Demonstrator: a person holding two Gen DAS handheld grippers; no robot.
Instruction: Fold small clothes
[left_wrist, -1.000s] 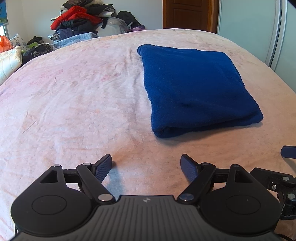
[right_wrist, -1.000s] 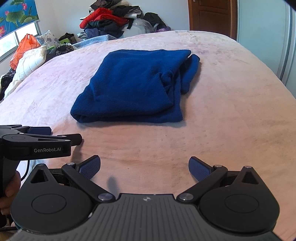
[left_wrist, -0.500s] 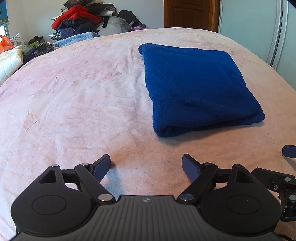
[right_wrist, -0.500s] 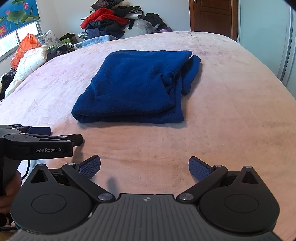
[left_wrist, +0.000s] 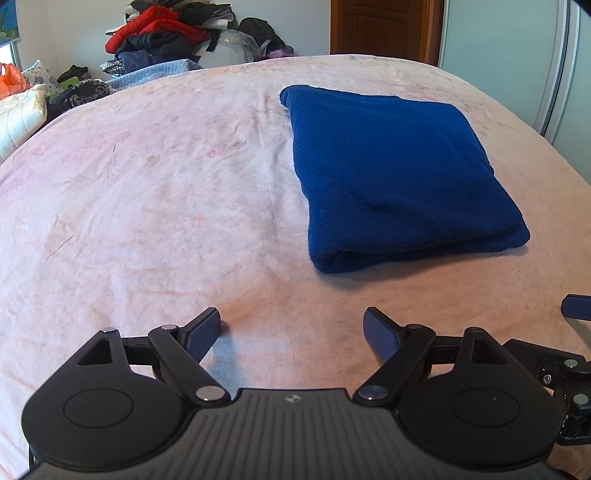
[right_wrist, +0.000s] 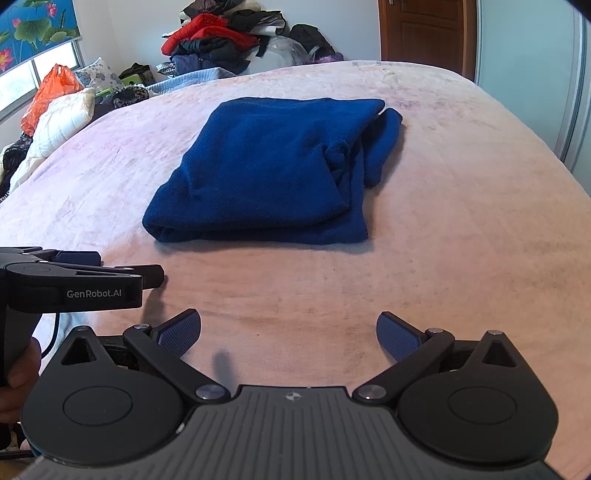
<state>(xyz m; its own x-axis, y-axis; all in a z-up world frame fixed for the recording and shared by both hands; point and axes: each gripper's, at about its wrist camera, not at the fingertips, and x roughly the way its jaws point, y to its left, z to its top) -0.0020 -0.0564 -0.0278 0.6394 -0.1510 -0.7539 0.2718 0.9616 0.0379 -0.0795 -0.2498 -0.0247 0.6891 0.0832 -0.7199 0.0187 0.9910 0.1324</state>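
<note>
A dark blue fleece garment (left_wrist: 395, 173) lies folded into a thick rectangle on the pink bedspread (left_wrist: 155, 192). In the right wrist view the blue garment (right_wrist: 273, 173) shows a looser layered edge on its right side. My left gripper (left_wrist: 291, 326) is open and empty, low over the bed, short of the garment's near left corner. My right gripper (right_wrist: 290, 330) is open and empty, low over the bed in front of the garment. The left gripper's body (right_wrist: 74, 284) shows at the left of the right wrist view.
A pile of clothes (left_wrist: 162, 37) lies past the bed's far left edge, with a white pillow (right_wrist: 59, 122) and an orange bag (right_wrist: 48, 92). A wooden door (left_wrist: 384, 29) and a pale wardrobe panel (left_wrist: 509, 48) stand at the back right.
Both grippers have edged slightly back, away from the garment. The garment has not moved. Both stay open.
</note>
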